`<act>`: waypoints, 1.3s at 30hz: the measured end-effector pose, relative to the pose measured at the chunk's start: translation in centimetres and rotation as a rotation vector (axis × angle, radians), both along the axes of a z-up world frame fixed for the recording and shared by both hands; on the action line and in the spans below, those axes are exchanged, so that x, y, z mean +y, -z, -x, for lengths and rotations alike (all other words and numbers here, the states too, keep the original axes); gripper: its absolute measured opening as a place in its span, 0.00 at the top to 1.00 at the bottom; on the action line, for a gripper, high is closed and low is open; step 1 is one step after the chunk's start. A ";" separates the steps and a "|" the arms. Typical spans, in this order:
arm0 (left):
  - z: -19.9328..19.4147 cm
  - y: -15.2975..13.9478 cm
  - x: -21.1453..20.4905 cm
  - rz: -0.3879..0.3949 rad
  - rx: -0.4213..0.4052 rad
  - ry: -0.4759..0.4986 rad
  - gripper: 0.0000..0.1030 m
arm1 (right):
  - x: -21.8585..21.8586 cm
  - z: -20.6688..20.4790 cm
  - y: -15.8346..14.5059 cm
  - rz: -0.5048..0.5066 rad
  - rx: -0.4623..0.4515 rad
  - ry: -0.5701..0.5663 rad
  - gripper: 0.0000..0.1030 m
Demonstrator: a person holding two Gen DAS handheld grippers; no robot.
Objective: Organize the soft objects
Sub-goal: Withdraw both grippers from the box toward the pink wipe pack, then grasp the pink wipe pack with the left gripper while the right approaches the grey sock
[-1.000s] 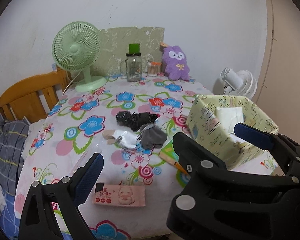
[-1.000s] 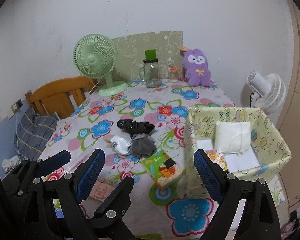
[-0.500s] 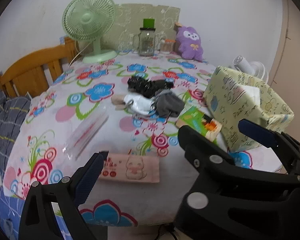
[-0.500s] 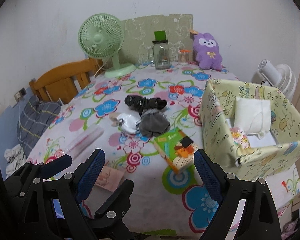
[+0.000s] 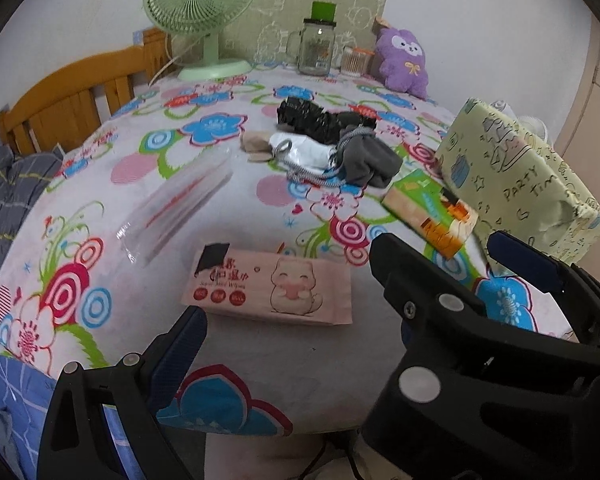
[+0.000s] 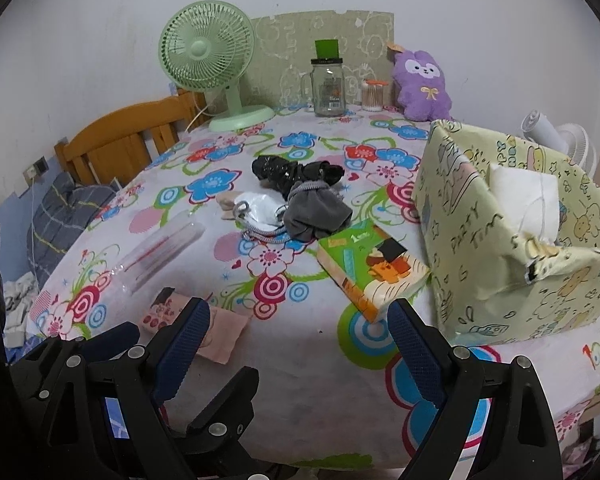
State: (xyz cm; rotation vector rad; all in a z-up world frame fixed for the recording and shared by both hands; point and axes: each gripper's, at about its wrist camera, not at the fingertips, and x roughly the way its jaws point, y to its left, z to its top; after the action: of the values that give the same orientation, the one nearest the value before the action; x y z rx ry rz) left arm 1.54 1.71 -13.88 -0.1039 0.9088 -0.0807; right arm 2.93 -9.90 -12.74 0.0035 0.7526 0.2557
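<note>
A pink wipes pack (image 5: 272, 287) lies near the table's front edge, just ahead of my open, empty left gripper (image 5: 340, 300); it shows partly in the right wrist view (image 6: 220, 330). A green tissue pack (image 6: 374, 266) lies ahead of my open, empty right gripper (image 6: 298, 334). A pile of a black bundle (image 6: 296, 172), a grey cloth (image 6: 316, 214) and a white pouch (image 6: 258, 208) sits mid-table. A yellow patterned box (image 6: 500, 248) at the right holds a white pad (image 6: 524, 198). A purple plush (image 6: 420, 80) stands at the back.
A green fan (image 6: 208, 64), a glass jar (image 6: 328, 86) and a small swab jar (image 6: 372, 94) stand at the back. A clear plastic packet (image 6: 160, 254) lies at the left. A wooden bed frame (image 6: 120, 144) stands left of the floral table (image 6: 300, 380). A white fan (image 6: 560, 142) is behind the box.
Both grippers have moved forward and down toward the table. The wipes pack and tissue pack now look nearer and larger. Nothing on the table has moved.
</note>
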 end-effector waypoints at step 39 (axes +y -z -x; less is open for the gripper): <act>-5.6 0.4 0.6 -0.076 -0.040 -0.007 0.60 | 0.1 -5.2 1.6 -0.034 0.030 0.216 0.10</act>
State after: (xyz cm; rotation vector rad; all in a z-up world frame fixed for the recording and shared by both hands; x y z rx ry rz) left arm 7.12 2.32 -14.24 -0.0342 0.8709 -0.0418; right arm 8.10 -9.76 -14.33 0.1210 0.7709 0.0628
